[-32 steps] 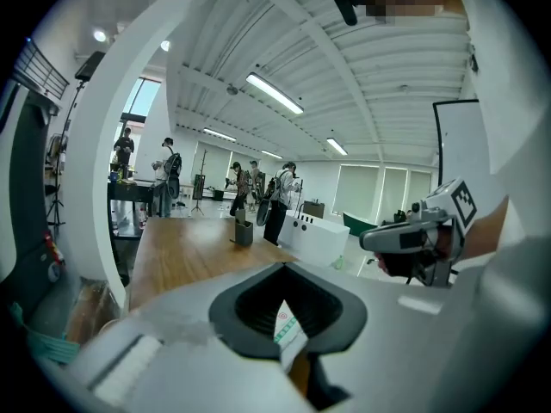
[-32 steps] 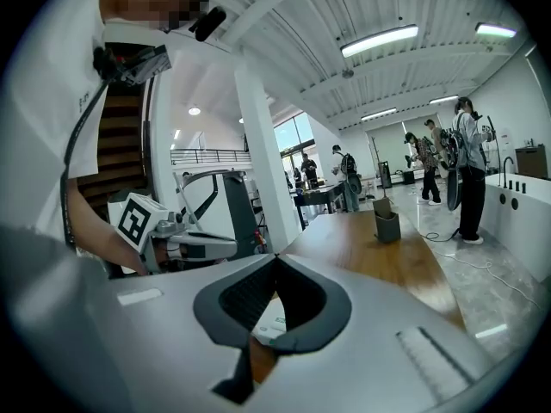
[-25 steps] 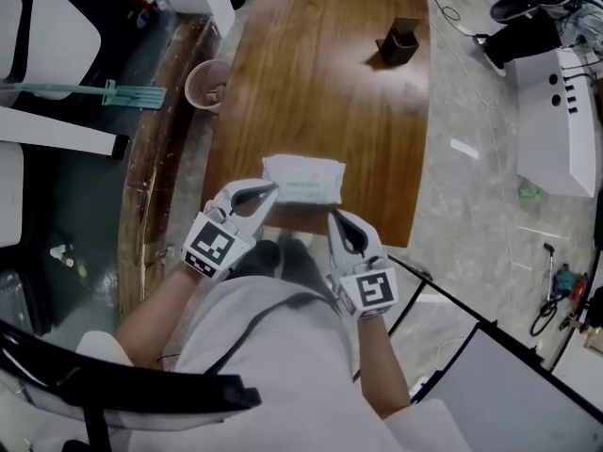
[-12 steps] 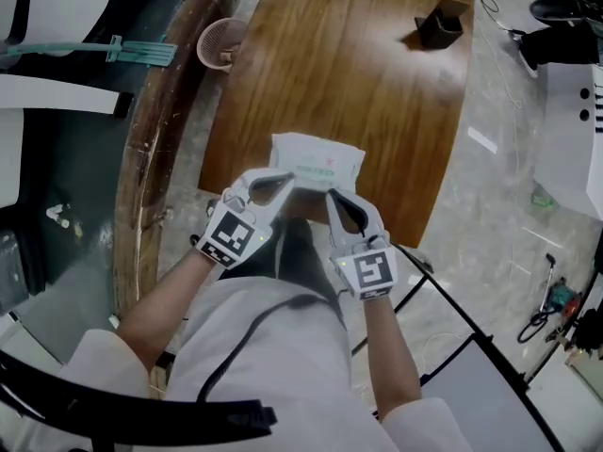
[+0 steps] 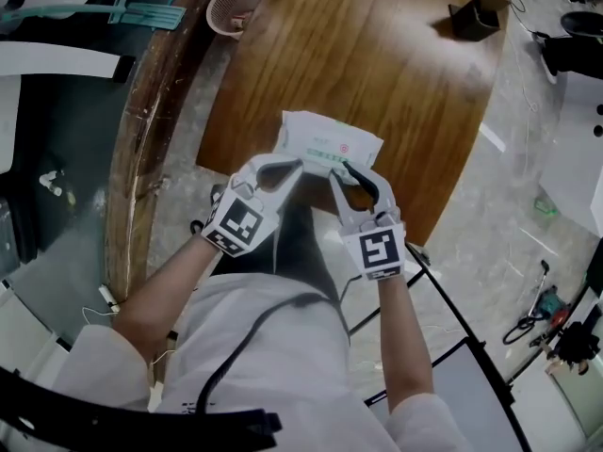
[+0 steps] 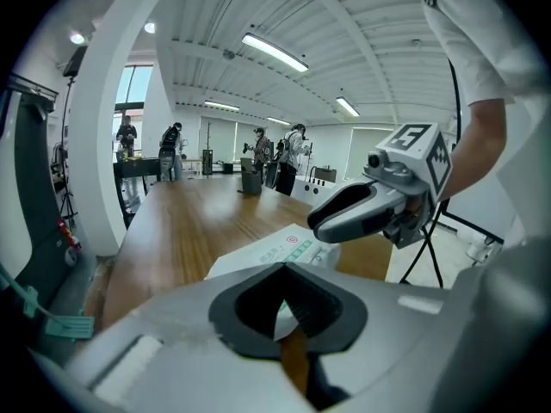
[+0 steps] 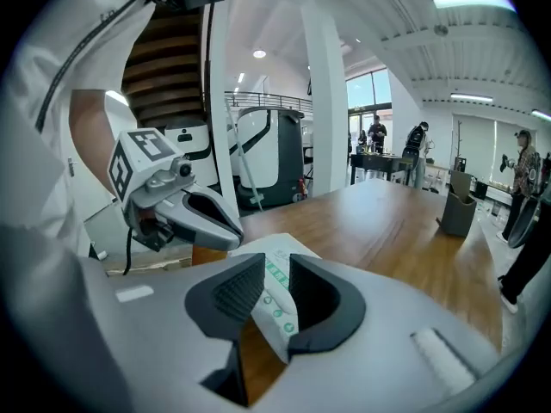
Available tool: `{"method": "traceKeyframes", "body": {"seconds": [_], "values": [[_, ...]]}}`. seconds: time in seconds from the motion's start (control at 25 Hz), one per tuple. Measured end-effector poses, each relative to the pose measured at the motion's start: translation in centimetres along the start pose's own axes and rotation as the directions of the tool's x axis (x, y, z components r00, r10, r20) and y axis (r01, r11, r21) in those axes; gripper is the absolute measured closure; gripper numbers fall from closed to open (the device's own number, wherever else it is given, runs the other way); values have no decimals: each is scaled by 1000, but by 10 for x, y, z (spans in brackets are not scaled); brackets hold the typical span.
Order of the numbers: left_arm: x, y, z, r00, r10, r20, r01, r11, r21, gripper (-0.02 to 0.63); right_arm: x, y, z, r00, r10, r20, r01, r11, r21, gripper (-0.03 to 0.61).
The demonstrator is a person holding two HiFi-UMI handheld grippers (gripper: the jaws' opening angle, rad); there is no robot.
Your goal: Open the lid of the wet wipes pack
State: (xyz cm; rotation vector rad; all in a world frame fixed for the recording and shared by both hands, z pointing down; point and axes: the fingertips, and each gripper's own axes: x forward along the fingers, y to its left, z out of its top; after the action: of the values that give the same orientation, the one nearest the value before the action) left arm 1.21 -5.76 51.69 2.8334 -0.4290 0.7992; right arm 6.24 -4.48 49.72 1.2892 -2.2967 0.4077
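Left gripper view
Jaws, left gripper (image 6: 284, 268): tips closed together, pinching the near edge of the wipes pack (image 6: 277, 248); a white sliver of the pack shows in the hollow behind the tips.
Pack position: centre of frame, printed face up, on the near end of the wooden table (image 6: 194, 222).
Other tool: right gripper (image 6: 320, 222) enters from the right of frame, its tip over the pack's right part.
Background: black holder (image 6: 250, 181) far down the table, people (image 6: 172, 149) standing beyond it.

Right gripper view
Jaws, right gripper: a narrow gap apart, having just been opening. The pack's green-printed edge (image 7: 277, 308) stands in the gap, loose, not pinched.
Other tool: left gripper (image 7: 234, 235) at left of centre, its tip down on the pack.
Table: runs away to the upper right, with the black holder (image 7: 456, 212) on it at right of frame.

Head view
Pack position: white pack (image 5: 330, 144) at centre of frame, tilted, at the table's near end (image 5: 377, 64).
Left gripper (image 5: 296, 165): tips on the pack's lower left edge.
Right gripper (image 5: 341, 169): tips at the pack's lower right edge, just beside the left tips.
Lid: cannot tell from this view whether it is lifted.
Black holder (image 5: 479, 15): upper right of frame, well apart from the pack.
Basket (image 5: 234, 8): upper left, beside the table.
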Motion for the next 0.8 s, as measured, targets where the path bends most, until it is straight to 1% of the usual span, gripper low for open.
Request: {"method": "traceKeyframes", "body": {"seconds": [0.12, 0.28, 0.48, 0.64, 0.72, 0.8], "values": [[5, -2, -8, 1000, 5, -5, -5, 1000, -18, 608, 8, -1, -4, 999, 15, -37, -17, 997, -70, 443], [11, -7, -12, 1000, -7, -9, 7, 1000, -10, 607, 15, -2, -11, 996, 37, -84, -49, 988, -147, 383], [15, -10, -17, 1000, -14, -16, 14, 1000, -9, 607, 22, -6, -16, 990, 57, -128, -84, 971, -223, 336], [19, -10, -20, 1000, -15, -22, 15, 1000, -12, 608, 29, -7, -18, 987, 93, -131, -125, 957, -262, 297], [22, -12, -21, 999, -22, -27, 21, 1000, -10, 609, 32, -7, -19, 981, 114, -157, -155, 947, -283, 288], [23, -13, -21, 999, -26, -29, 26, 1000, -11, 608, 37, -7, -19, 978, 135, -156, -176, 941, -288, 288]]}}
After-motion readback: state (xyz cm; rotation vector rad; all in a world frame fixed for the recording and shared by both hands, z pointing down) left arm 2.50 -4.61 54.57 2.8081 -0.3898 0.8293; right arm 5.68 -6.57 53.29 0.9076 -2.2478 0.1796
